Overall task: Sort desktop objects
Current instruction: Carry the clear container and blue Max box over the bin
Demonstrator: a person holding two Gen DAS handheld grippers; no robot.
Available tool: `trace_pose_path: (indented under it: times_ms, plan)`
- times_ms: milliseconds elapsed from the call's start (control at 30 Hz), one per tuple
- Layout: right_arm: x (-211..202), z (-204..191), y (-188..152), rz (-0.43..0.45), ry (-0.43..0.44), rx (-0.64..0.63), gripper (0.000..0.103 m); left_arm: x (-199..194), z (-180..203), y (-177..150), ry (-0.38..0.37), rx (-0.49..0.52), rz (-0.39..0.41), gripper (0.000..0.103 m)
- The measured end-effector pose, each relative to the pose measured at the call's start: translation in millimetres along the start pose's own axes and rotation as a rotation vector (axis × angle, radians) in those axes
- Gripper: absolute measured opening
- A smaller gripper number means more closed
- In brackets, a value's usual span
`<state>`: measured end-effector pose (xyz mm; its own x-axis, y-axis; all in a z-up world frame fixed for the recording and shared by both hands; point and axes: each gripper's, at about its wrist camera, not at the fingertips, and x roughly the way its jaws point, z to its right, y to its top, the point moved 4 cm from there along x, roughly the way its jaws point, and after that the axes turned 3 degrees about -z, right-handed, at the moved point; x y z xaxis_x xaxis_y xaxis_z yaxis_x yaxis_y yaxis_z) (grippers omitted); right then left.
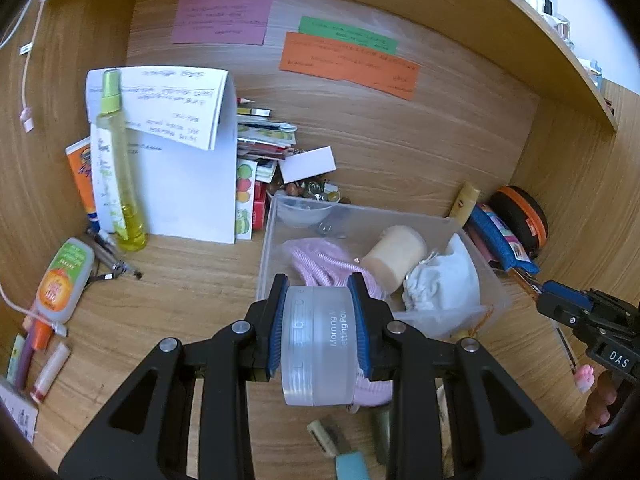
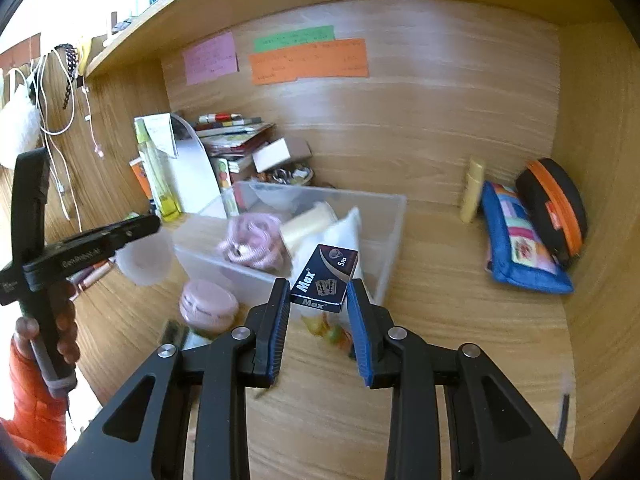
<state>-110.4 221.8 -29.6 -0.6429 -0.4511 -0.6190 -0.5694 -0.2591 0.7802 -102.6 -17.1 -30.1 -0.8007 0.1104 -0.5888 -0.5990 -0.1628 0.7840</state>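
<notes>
In the left wrist view my left gripper (image 1: pixel 318 284) is shut on a translucent round powder jar (image 1: pixel 316 344), held just in front of a clear plastic bin (image 1: pixel 360 210). The bin holds a pink knitted item (image 1: pixel 320 256), a cream cylinder (image 1: pixel 394 256) and a white drawstring pouch (image 1: pixel 444 280). In the right wrist view my right gripper (image 2: pixel 318 286) is shut on a small dark blue "Max" blade box (image 2: pixel 325 276), held over the near corner of the bin (image 2: pixel 224 268). The left gripper with its jar (image 2: pixel 144 260) shows at the left there. The right gripper (image 1: pixel 560 300) shows at the right edge of the left wrist view.
A yellow spray bottle (image 1: pixel 120 168), papers and a book stack (image 1: pixel 260 136) stand behind the bin. A blue pouch (image 2: pixel 516 240) and a black-orange case (image 2: pixel 556 208) lie at the right wall. A pink round case (image 2: pixel 208 306) sits before the bin. Tubes and pens (image 1: pixel 52 320) lie at the left.
</notes>
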Motion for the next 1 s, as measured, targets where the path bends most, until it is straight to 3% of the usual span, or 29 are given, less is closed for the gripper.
trace_pose_path:
  times_ms: [367,1000]
  plan:
    - [39.4,-15.3,23.7,-0.021,0.053,-0.02,0.027,22.8,2.1,28.4,-0.018,0.019,0.0,0.029]
    - [103.5,-20.0,30.2,-0.127,0.052,-0.033,0.027,74.8,2.1,32.4,-0.023,0.044,-0.071,0.029]
